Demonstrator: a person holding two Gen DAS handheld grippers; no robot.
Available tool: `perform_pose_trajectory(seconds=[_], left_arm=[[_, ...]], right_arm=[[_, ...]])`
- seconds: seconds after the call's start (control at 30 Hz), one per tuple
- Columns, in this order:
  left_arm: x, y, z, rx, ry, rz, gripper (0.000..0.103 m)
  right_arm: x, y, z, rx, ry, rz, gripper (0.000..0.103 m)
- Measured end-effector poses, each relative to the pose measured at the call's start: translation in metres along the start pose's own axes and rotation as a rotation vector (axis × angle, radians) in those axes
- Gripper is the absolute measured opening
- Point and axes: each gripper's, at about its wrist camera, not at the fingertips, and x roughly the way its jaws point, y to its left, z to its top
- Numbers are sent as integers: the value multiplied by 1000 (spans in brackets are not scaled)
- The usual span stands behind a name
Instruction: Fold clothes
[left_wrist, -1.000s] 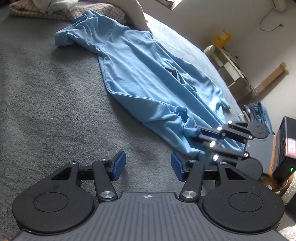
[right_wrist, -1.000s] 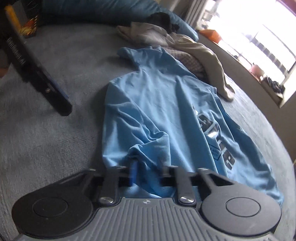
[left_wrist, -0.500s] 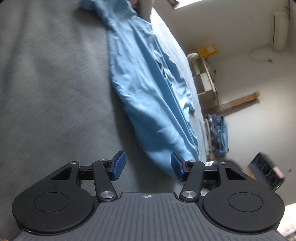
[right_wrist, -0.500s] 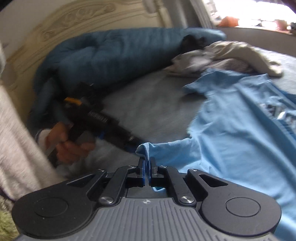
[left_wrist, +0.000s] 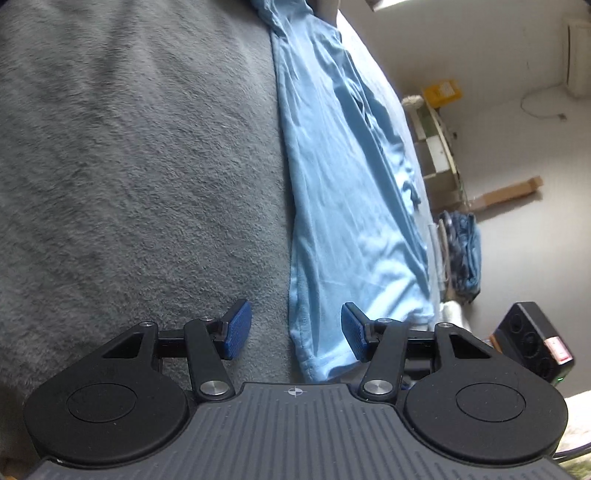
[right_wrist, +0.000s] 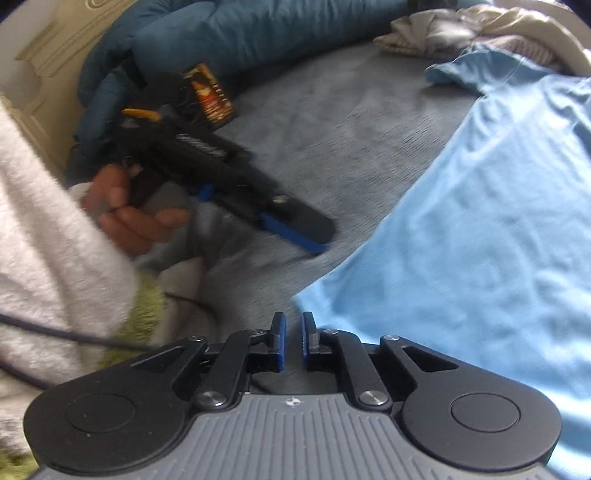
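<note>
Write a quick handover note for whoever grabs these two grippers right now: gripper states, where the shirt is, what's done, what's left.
Left gripper: open, nothing held, hem edge of the light blue T-shirt between its fingers.
Right gripper: jaws opening, nothing between them, shirt corner just ahead.
Shirt lies stretched lengthwise on the grey blanket, one side apparently folded in.
Left: further folds, then the pile of other clothes.

Both cameras sit just behind their own fingers, angled down close over the grey bed. The left view faces along the shirt toward a wall. The right view faces the headboard; both share shirt and bed.
</note>
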Motion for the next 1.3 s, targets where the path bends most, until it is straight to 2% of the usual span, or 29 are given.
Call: perform_pose_trajectory(seconds=[0.1, 0.2, 0.27, 0.33, 0.47, 0.53, 0.6, 0.63, 0.73, 0.83, 0.9, 1.0, 1.07, 1.2, 1.3], left_arm=[[2, -4, -1, 42, 10, 15, 53], [3, -15, -4, 128, 20, 54, 51], [9, -28, -6, 203, 31, 88, 49], [14, -38, -10, 277, 49, 118, 41], [26, -52, -17, 394, 96, 193, 33], [31, -55, -20, 422, 112, 218, 11], [32, -56, -23, 429, 121, 233, 2], [29, -55, -23, 412, 119, 224, 1], [13, -49, -16, 320, 101, 169, 0], [-2, -35, -17, 271, 84, 194, 0], [-3, -25, -19, 230, 90, 213, 0], [-4, -8, -20, 135, 81, 162, 1], [-4, -6, -20, 122, 82, 155, 2], [-4, -5, -19, 127, 93, 147, 12], [0, -9, -18, 148, 108, 140, 24]], right_arm=[[-13, -7, -12, 92, -8, 26, 24], [-32, -23, -29, 245, -53, 3, 25], [-47, -38, -40, 361, -109, -23, 25], [-61, -52, -52, 468, -170, -51, 25], [-83, -70, -67, 605, -283, -82, 26], [-87, -74, -71, 638, -309, -95, 26], [-91, -80, -75, 658, -320, -100, 26], [-92, -82, -77, 664, -323, -100, 26], [-95, -82, -78, 662, -331, -114, 26], [-95, -85, -81, 681, -349, -131, 26], [-99, -92, -87, 736, -367, -143, 26], [-102, -105, -100, 834, -397, -155, 26], [-107, -111, -108, 884, -422, -162, 26], [-136, -119, -128, 954, -514, -204, 32], [-179, -127, -149, 1012, -647, -304, 36]])
